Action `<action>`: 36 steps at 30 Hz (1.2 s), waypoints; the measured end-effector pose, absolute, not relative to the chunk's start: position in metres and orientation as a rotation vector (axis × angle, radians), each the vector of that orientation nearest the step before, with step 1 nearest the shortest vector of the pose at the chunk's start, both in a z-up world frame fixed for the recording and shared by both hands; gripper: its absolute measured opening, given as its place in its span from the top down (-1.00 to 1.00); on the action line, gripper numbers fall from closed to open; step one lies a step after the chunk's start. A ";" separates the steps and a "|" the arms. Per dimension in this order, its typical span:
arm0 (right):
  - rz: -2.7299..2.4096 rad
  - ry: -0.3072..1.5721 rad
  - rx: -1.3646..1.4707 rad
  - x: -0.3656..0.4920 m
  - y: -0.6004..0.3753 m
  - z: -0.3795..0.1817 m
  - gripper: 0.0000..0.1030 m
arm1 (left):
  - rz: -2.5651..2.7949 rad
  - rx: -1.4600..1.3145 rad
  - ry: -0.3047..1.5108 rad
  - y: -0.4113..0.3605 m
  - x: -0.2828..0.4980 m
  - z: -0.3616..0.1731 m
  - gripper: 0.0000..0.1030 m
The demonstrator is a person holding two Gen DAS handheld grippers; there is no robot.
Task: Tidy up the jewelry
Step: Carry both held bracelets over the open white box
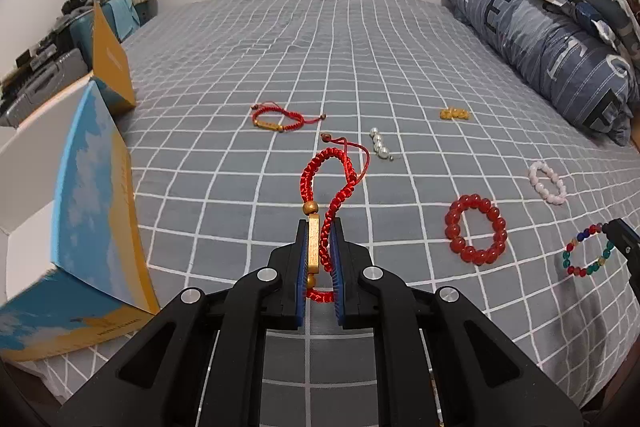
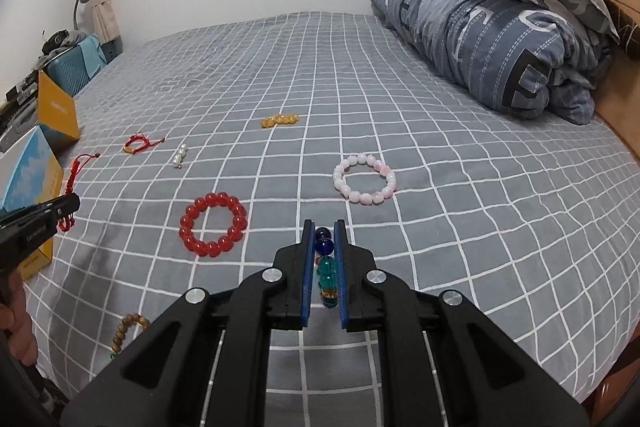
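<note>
My left gripper (image 1: 319, 227) is shut on a red braided cord bracelet (image 1: 330, 179) with a gold bar, held above the bed; its loop sticks out forward. It also shows in the right wrist view (image 2: 70, 187). My right gripper (image 2: 323, 227) is shut on a multicoloured glass bead bracelet (image 2: 325, 259), also seen in the left wrist view (image 1: 588, 251). On the bed lie a red bead bracelet (image 2: 213, 225), a pink bead bracelet (image 2: 365, 179), a second red cord bracelet (image 1: 280, 118), a pearl strand (image 1: 380, 145), an amber bead piece (image 1: 455, 113) and a wooden bead bracelet (image 2: 126, 331).
An open blue-and-yellow box (image 1: 92, 203) with a white inside stands at the bed's left edge, its lid (image 1: 112, 59) upright. A folded blue quilt and pillows (image 2: 500, 39) fill the right side. A cluttered table (image 1: 44, 63) lies beyond the box. The grey checked bedsheet (image 1: 320, 47) stretches ahead.
</note>
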State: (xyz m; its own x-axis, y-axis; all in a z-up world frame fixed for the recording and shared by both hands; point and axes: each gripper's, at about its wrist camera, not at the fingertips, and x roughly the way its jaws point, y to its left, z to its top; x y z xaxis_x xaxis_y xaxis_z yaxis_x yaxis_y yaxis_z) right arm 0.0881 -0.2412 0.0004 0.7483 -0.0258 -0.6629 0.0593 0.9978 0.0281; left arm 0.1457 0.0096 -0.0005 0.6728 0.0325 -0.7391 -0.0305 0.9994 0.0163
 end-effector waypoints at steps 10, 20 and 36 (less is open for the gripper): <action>-0.010 0.709 0.035 0.109 -0.211 0.044 0.83 | 0.057 -0.032 0.847 0.036 0.153 0.035 0.81; 0.114 0.698 0.002 0.141 -0.130 0.091 0.83 | 0.153 -0.066 0.816 0.104 0.146 0.084 0.81; 0.456 0.660 -0.130 0.132 0.098 0.133 0.83 | 0.415 -0.145 0.810 0.262 0.086 0.109 0.81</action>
